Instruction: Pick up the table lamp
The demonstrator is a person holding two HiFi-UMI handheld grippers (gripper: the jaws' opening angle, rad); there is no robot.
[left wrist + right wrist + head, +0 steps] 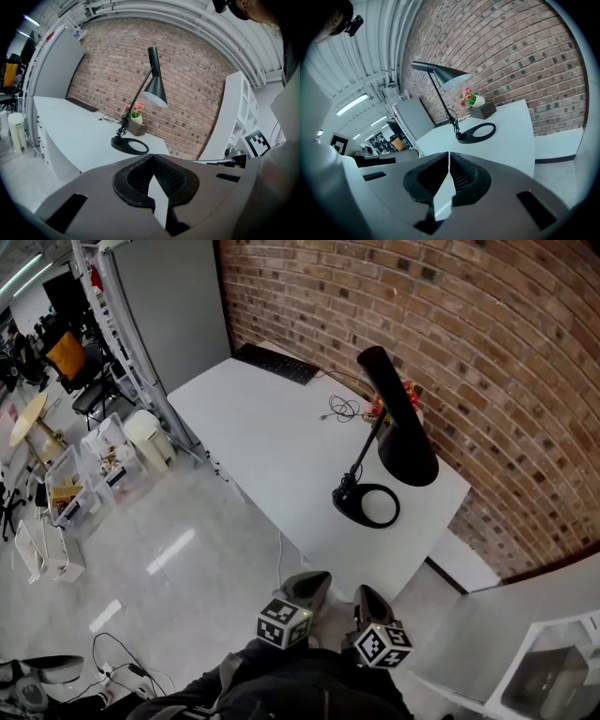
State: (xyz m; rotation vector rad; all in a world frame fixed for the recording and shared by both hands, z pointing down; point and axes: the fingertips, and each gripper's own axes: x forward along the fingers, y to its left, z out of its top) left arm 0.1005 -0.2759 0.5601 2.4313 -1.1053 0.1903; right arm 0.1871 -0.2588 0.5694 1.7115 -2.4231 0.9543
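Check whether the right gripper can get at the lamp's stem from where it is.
Probably yes, after an approach. The right gripper hangs shut and empty just short of the table; nothing stands between it and the stem of the lamp. The jaws must open first.

Place: a shared office or lab workroom.
Walls: a bare brick wall (487, 352) runs behind a long white surface (253, 427).
Desk gear: a black keyboard (277, 363), a loose cable (342, 409) and a table lamp (398, 427) are on the surface.
Seating: an orange office chair (67, 354) stands at the far end.
Storage: clear bins (70, 486) of small parts sit on the glossy floor (169, 559); white shelving (243, 108) stands nearby.
Lighting: ceiling tube lights (351, 104).
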